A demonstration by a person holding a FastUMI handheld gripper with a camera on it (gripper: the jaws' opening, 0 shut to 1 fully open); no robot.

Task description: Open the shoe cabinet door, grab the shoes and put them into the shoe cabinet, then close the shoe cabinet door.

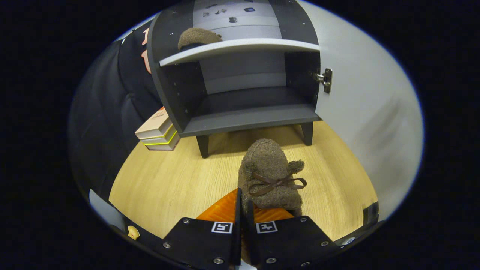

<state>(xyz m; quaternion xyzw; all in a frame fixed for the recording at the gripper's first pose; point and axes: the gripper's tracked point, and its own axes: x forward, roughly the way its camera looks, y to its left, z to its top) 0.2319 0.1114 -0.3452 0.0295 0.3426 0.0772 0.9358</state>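
Note:
A brown fuzzy shoe (270, 176) with a ribbon bow is held just ahead of my fingers, its heel edge pinched between them. My gripper (243, 210) is shut on that shoe, above the wooden floor. Beyond it stands the dark shoe cabinet (240, 120) with its white door (367, 101) swung open to the right. A second brown shoe (197, 37) rests on the cabinet's upper shelf, at its left end. The lower shelf is bare.
A stack of books (157, 133) lies on the floor beside the cabinet's left leg. The cabinet stands on short dark legs (203, 146). Black cloth wall hangs to the left. The open door flanks the right side.

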